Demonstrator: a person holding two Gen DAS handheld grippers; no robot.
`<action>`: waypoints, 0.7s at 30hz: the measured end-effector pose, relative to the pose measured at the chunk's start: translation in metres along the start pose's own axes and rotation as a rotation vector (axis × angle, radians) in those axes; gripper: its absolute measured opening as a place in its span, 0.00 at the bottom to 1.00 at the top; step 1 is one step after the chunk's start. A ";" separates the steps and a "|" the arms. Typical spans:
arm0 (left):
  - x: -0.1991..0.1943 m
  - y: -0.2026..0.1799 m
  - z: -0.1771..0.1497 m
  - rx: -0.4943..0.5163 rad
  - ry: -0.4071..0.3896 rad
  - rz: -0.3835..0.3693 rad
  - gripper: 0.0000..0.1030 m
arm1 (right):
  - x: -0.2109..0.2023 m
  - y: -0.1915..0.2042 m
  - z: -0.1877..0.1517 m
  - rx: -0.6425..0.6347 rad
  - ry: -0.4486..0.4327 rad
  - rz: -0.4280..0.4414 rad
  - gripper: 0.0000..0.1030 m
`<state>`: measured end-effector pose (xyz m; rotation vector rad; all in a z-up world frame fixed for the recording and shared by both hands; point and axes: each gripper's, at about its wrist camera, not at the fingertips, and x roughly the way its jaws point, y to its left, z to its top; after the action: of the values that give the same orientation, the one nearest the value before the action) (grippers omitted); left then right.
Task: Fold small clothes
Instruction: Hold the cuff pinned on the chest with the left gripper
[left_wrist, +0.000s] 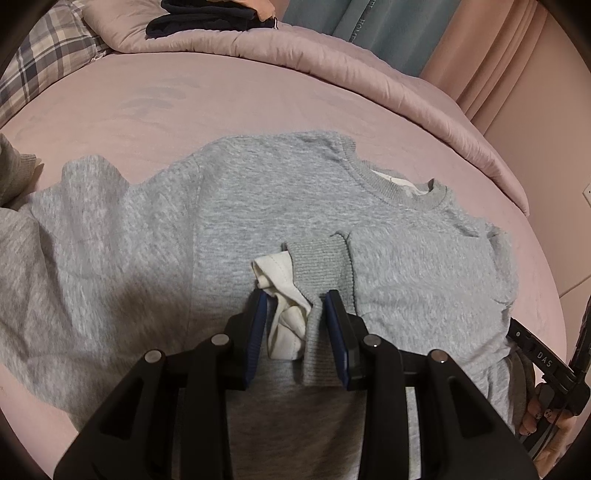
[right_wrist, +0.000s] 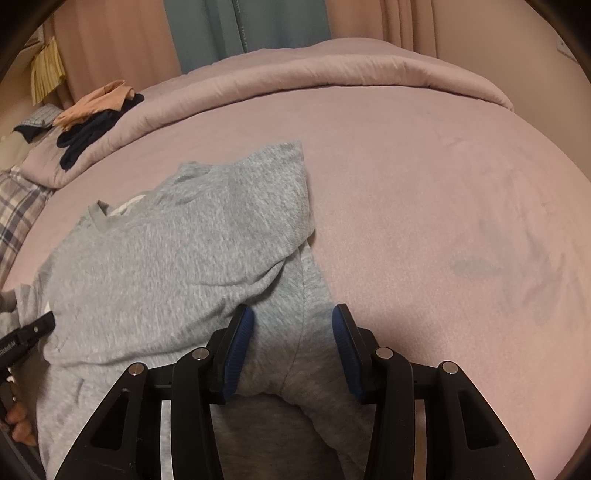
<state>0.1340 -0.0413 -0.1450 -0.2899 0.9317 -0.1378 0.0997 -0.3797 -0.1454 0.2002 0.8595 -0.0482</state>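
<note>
- Pink bedsheet (right_wrist: 424, 192) covered the bed, a rolled quilt (right_wrist: 332, 70) and teal curtain (right_wrist: 207, 26) behind.
- Left gripper (left_wrist: 298, 321) stood spread, its jaws flanking the folded sleeve's ribbed cuff (left_wrist: 320, 266) and a white inner cuff (left_wrist: 286, 314), not pinching.
- Right gripper (right_wrist: 291, 332) stood spread over the grey sweatshirt (right_wrist: 155, 266), which lay flat beneath both tools.

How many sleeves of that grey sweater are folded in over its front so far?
1. One sleeve lies folded across the grey sweater, its ribbed cuff between the left gripper fingers. The other sleeve is spread out sideways on the bed.
</note>
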 end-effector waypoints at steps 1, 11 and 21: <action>0.000 0.000 0.000 0.000 0.000 0.000 0.34 | 0.000 0.001 0.000 0.000 0.000 -0.001 0.44; 0.000 0.000 0.000 0.002 -0.001 0.003 0.34 | 0.000 0.004 0.002 -0.008 0.002 -0.012 0.44; -0.001 0.000 -0.001 -0.001 0.002 0.001 0.34 | 0.002 0.005 0.003 -0.014 0.003 -0.019 0.44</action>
<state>0.1332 -0.0410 -0.1450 -0.2898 0.9342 -0.1364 0.1041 -0.3754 -0.1440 0.1789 0.8648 -0.0592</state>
